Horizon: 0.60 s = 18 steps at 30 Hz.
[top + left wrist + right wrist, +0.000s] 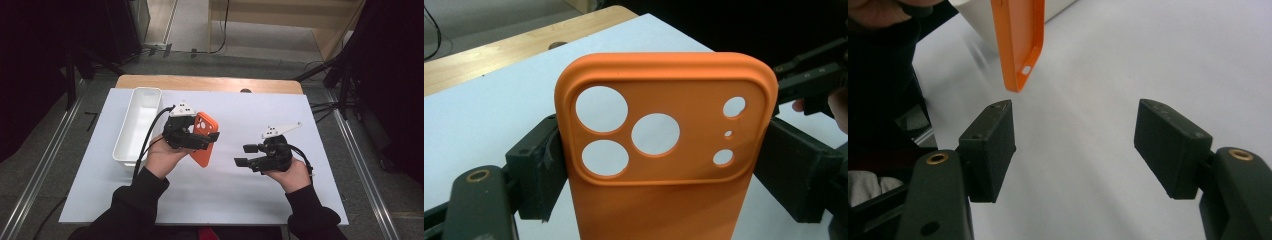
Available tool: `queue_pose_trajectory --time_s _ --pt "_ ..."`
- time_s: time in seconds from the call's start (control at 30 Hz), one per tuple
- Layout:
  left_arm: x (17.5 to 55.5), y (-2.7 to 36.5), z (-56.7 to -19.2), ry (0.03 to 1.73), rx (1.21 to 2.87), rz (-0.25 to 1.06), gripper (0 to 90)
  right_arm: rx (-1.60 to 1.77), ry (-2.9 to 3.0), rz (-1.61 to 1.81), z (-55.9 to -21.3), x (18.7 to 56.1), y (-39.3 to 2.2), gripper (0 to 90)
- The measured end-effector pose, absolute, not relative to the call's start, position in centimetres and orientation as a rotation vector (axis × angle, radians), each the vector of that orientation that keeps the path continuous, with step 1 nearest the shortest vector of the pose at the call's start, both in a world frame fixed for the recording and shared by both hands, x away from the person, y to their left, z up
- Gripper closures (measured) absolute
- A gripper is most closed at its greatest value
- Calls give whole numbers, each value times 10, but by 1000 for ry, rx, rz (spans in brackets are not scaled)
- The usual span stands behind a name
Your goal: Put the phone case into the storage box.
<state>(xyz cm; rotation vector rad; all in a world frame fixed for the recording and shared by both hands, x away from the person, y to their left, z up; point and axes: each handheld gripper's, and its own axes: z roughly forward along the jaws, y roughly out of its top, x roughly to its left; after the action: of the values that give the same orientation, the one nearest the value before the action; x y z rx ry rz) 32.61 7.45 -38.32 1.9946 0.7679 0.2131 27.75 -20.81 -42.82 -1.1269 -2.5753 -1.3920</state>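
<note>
Left gripper point(212, 141) clamped across the sides of an orange phone case point(204, 140), one jaw pressed on each long edge, seen close in the left gripper view with the camera cutouts facing the lens point(664, 150). Case held up off the white mat point(240, 200), tilted, just right of the long white tray point(139, 125) at the mat's left side. Right gripper point(245, 155) well open, nothing between the jaws, pointing left toward the case and still apart from it. From the right gripper view, lower end of the case point(1020, 45) hanging just above and beyond the left-hand jaw, not touching it, with bare mat point(1148, 60) between the two black pads. Wooden table edge point(210, 82) showing beyond the far side of the mat
</note>
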Motion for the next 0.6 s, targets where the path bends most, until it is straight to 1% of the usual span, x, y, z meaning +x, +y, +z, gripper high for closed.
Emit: queue_pose_trajectory --time_s 0.33,0.47,0.6 --pt "327 76 -382 773 1998 205 157 -1119 -2588 -1375 -443 261 -214 312" --pt "327 77 -383 770 1999 199 157 -1112 -2598 -1404 -450 256 -216 280" --pt "328 77 -382 769 2003 193 157 -1118 -2598 -1401 -456 253 -219 279"
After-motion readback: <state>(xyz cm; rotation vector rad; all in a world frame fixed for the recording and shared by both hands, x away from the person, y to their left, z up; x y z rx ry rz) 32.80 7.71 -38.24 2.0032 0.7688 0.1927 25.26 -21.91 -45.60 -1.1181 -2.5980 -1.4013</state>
